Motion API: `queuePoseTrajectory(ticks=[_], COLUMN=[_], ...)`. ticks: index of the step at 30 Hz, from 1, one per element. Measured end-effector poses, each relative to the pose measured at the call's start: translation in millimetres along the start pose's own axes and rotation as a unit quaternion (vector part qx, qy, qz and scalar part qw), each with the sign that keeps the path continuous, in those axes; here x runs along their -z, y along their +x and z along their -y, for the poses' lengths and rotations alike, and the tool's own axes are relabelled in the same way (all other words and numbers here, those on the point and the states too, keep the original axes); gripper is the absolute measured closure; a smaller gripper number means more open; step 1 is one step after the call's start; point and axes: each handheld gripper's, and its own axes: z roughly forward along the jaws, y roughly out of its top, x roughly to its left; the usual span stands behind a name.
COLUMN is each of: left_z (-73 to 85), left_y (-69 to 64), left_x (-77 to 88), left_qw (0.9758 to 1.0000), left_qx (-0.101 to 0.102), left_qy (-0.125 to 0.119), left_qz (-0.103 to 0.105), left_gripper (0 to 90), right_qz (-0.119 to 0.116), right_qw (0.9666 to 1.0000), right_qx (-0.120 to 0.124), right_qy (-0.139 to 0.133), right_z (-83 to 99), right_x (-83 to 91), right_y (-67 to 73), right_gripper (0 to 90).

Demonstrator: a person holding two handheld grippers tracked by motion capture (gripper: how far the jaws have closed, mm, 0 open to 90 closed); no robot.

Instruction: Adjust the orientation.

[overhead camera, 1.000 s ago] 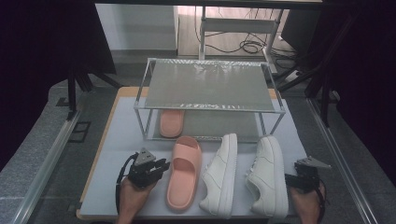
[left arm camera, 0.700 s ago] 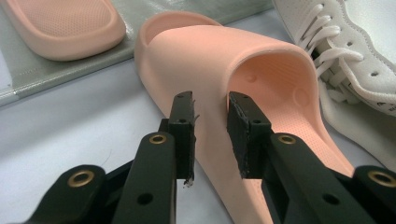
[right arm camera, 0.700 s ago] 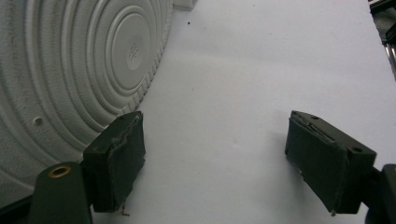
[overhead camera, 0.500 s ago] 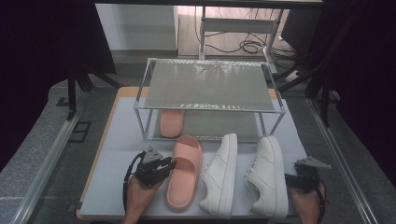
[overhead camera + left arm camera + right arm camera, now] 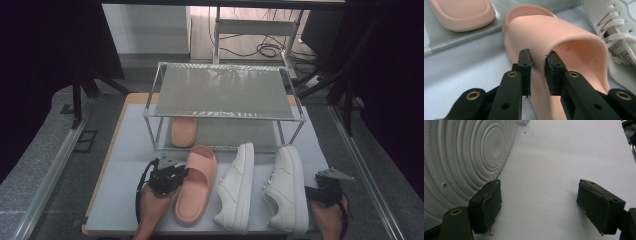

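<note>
Your left gripper (image 5: 537, 72) has just been closing its jaws; they pinch the side wall of the pink slipper (image 5: 564, 47) on the tabletop (image 5: 125, 165). Your right gripper (image 5: 539, 205) rests with jaws spread wide beside the white shoe (image 5: 461, 157).

The high view is dim and soft, its corners and sides sinking into near black, while the white mat (image 5: 125, 150) is lit evenly from above. Glare streaks the metal rack (image 5: 225, 92) top. Both gripper views are brighter and sharper; the pink slide (image 5: 554, 42) casts a faint shadow, and the nearest black jaws blur slightly. The white sneaker (image 5: 461, 152) sole perhaps bows from lens distortion.
</note>
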Motion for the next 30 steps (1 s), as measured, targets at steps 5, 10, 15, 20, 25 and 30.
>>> queuePoseTrajectory(ticks=[5, 10, 15, 20, 25, 30], left_z=[-3.0, -7.4, -12.3, -19.8, -30.1, -40.6], left_y=[2.4, 4.2, 5.7, 6.9, 6.4, 4.9], left_x=[1.1, 2.6, 5.0, 6.9, 6.9, 1.2], left_qw=[1.0000, 1.0000, 0.9999, 0.9999, 0.9998, 0.9996], left_qx=[0.005, 0.002, -0.003, -0.007, -0.010, -0.011], left_qy=[0.000, 0.003, 0.002, 0.000, -0.007, -0.011], left_qz=[-0.002, -0.008, -0.010, -0.013, -0.016, -0.023], left_gripper=[78.4, 79.7, 81.1, 81.9, 82.0, 82.4], right_qz=[0.000, 0.000, 0.000, 0.000, 0.000, 0.000], right_qw=[1.0000, 1.0000, 1.0000, 1.0000, 1.0000, 1.0000], right_qx=[-0.001, -0.001, -0.001, -0.001, -0.001, -0.001], right_qy=[0.000, 0.000, 0.000, 0.000, 0.000, 0.000], right_z=[0.0, 0.0, 0.0, 0.0, 0.1, 0.0], right_x=[0.0, 0.0, -0.1, 0.0, -0.1, 0.0], right_y=[0.1, 0.2, 0.2, 0.1, 0.2, 0.1], right_gripper=[20.3, 20.3, 20.3, 20.3, 20.3, 20.3])
